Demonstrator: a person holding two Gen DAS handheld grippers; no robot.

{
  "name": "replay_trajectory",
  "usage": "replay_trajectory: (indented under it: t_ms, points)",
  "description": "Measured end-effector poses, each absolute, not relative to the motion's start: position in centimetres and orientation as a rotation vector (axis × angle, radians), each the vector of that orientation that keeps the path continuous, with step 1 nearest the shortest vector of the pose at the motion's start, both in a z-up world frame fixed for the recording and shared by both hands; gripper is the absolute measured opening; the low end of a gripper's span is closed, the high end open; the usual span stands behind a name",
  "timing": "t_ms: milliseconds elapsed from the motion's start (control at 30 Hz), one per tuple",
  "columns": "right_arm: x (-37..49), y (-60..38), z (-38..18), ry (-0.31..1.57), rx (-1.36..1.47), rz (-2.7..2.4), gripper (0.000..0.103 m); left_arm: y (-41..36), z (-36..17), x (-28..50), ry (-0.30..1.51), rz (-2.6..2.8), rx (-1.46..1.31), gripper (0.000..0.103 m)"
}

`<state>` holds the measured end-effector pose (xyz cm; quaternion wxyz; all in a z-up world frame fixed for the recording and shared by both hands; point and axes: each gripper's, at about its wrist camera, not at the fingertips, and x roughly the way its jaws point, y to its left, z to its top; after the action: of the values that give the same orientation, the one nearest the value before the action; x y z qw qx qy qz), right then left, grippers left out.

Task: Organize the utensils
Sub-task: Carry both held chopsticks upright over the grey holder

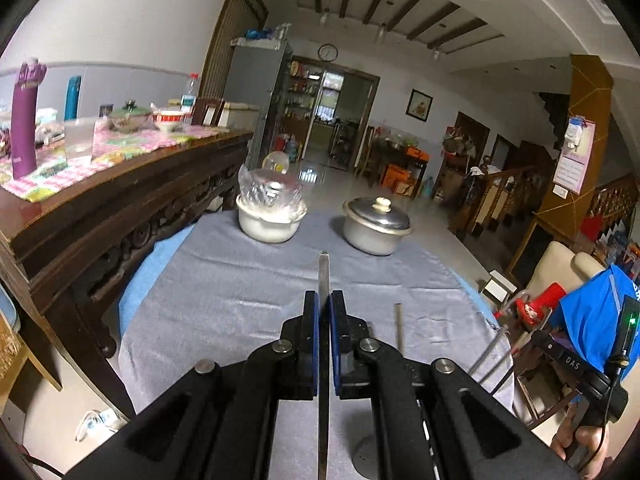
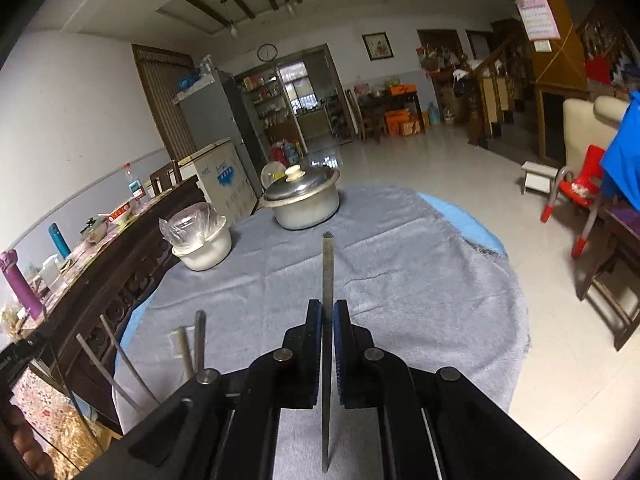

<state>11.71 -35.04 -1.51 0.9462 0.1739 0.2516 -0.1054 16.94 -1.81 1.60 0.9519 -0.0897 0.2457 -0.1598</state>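
Observation:
My left gripper (image 1: pixel 324 300) is shut on a flat metal utensil handle (image 1: pixel 323 276) that sticks out forward above the grey tablecloth (image 1: pixel 224 288). My right gripper (image 2: pixel 327 308) is shut on a second flat metal utensil (image 2: pixel 328 264), its handle pointing forward and its other end hanging below the jaws. More metal utensil handles stand upright beside the left gripper (image 1: pixel 399 326), and in the right wrist view (image 2: pixel 192 344), where thin rods (image 2: pixel 120 360) stand with them. What holds them is hidden.
A lidded metal pot (image 1: pixel 376 226) and a white bowl covered with plastic (image 1: pixel 270 216) stand at the far side of the round table. A dark carved sideboard (image 1: pixel 100 216) runs along the left. A red chair (image 2: pixel 576 192) and stool are right.

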Motion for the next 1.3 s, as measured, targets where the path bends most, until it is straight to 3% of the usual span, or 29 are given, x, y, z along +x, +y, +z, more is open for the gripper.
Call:
replay_trajectory:
  t_ms: [1300]
  points:
    - [5.9, -31.2, 2.8, 0.382, 0.312, -0.156, 0.007, -0.9, 3.4, 11.8, 0.458, -0.276, -0.224, 0.005]
